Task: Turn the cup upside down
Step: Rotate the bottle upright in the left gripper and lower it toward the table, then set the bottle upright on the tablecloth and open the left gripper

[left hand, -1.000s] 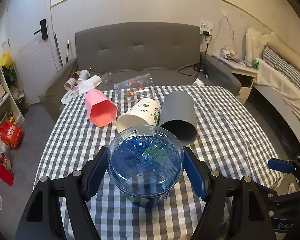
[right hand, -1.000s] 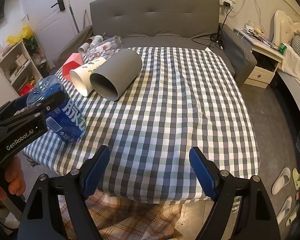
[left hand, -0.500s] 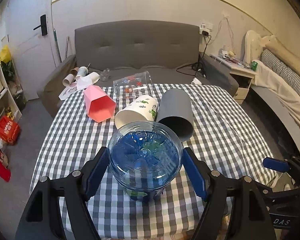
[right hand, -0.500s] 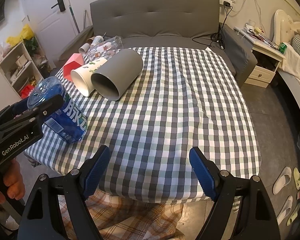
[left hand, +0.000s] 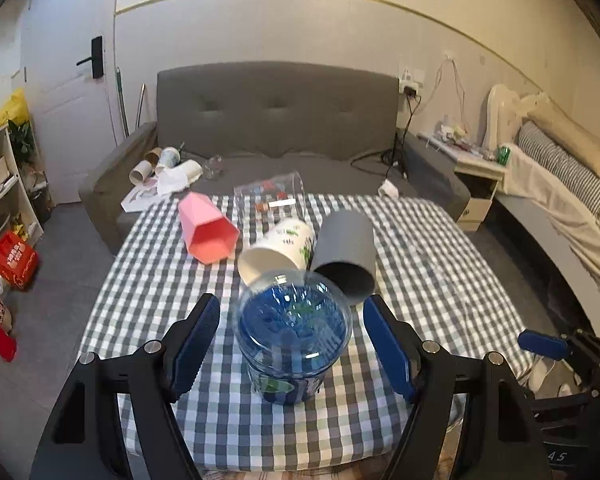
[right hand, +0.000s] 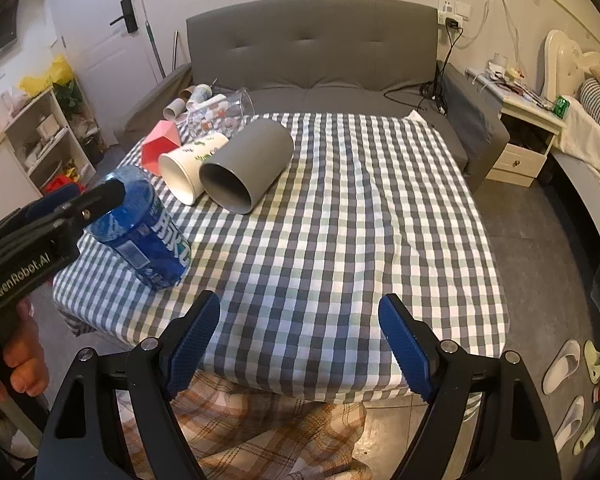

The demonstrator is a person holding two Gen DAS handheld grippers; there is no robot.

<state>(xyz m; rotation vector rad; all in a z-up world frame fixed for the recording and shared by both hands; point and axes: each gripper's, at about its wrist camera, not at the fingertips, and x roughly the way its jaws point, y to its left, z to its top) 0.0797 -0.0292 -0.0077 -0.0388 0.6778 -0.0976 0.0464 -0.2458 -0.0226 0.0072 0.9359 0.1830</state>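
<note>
A: Nearest the left gripper?
B: The blue plastic cup, bottom up on the checked tablecloth; the blue pads sit apart on either side, not touching it.
A: And the right gripper?
B: Spread wide over bare cloth (nothing between its fingers).
A: Farther back?
B: White paper cup, grey cup and pink cup lie on their sides, then a clear cup, then the grey sofa.
</note>
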